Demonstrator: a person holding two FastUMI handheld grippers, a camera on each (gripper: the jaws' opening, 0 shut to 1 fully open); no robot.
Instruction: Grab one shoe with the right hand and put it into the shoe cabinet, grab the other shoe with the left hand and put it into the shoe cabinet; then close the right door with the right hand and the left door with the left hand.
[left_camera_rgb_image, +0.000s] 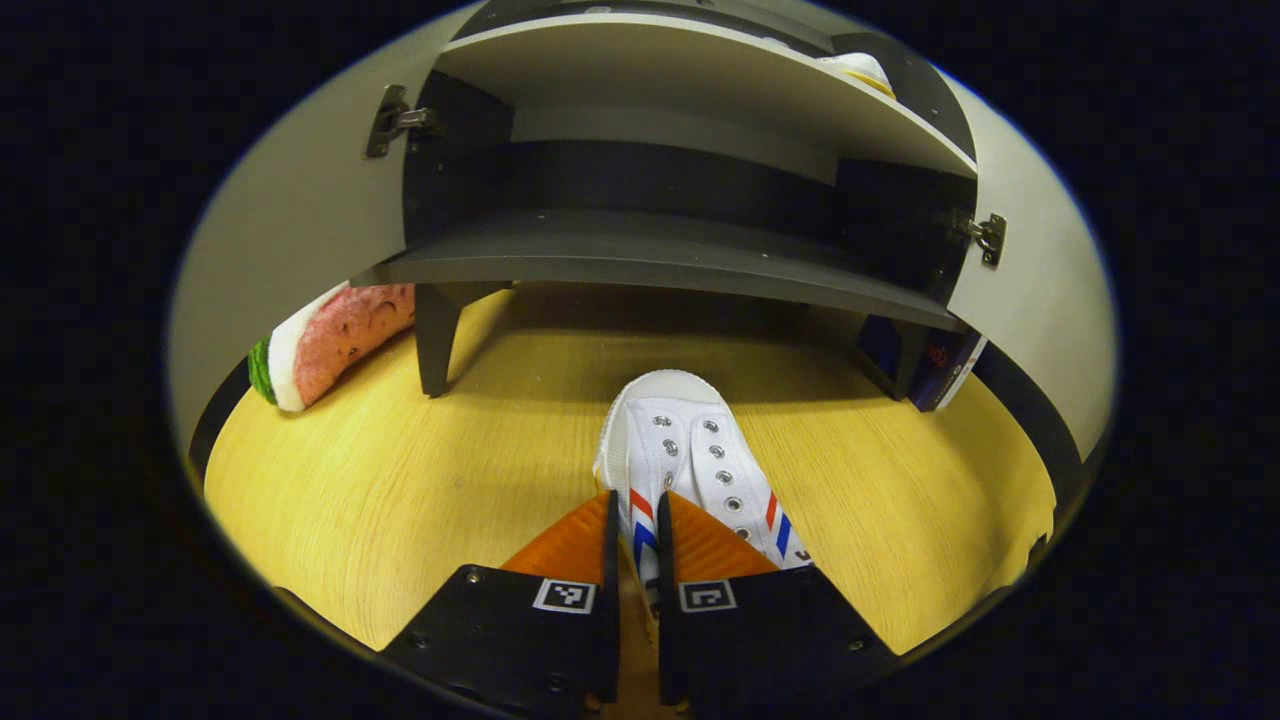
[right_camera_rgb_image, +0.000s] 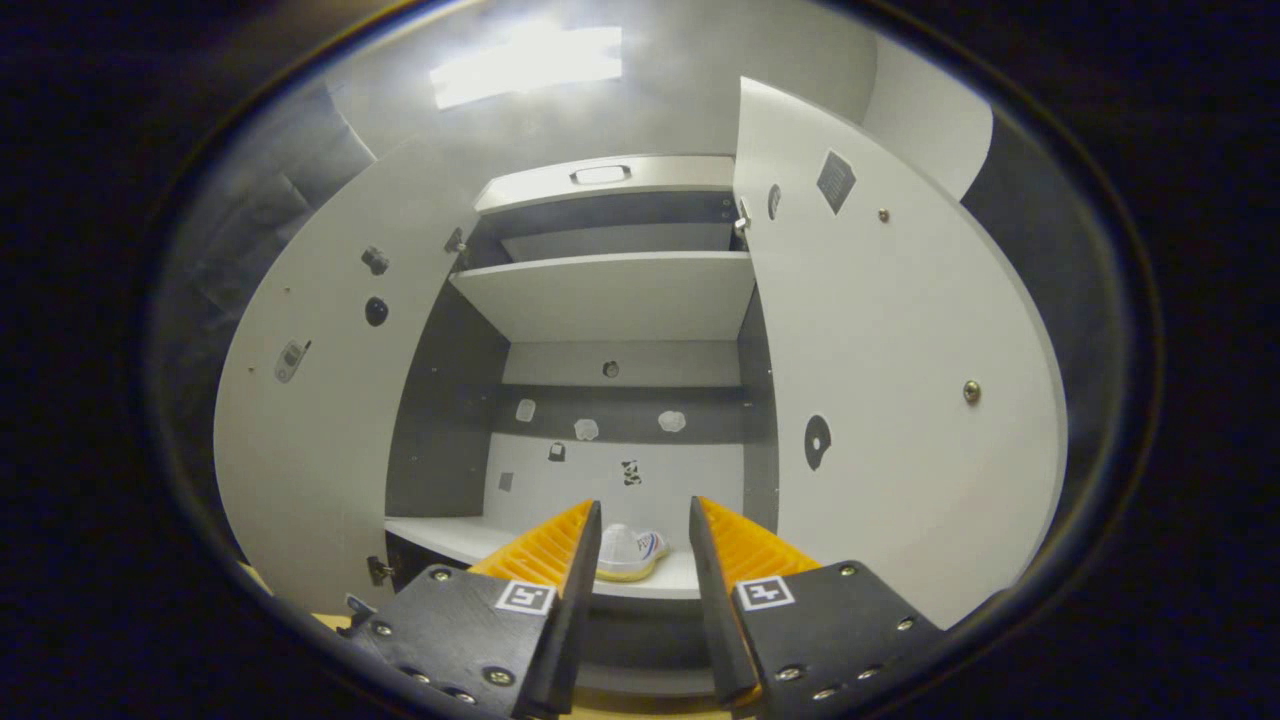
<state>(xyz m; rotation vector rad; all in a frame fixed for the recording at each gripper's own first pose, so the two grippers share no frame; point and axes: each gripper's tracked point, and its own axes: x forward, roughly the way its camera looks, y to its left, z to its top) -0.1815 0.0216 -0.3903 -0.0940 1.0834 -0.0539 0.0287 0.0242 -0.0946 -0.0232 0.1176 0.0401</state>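
The left claw (left_camera_rgb_image: 636, 520) pinches the side wall of a shoe (left_camera_rgb_image: 690, 460) on the table (left_camera_rgb_image: 400, 480) (canvas, light and floppy, so grip near the collar). Right claw (right_camera_rgb_image: 645, 535) gapes before the cabinet (right_camera_rgb_image: 610, 290), the other shoe (right_camera_rgb_image: 628, 552) shelved inside.

Right gripper (right_camera_rgb_image: 645, 540): jaws apart, nothing between them, pointed into the open grey-and-white shoe cabinet (right_camera_rgb_image: 620, 300). Both white doors stand swung wide, left door (right_camera_rgb_image: 330, 420) and right door (right_camera_rgb_image: 900, 400). A white canvas shoe with red-blue stripes (right_camera_rgb_image: 630, 553) lies on the white lower shelf (right_camera_rgb_image: 440, 535), just beyond the fingertips.
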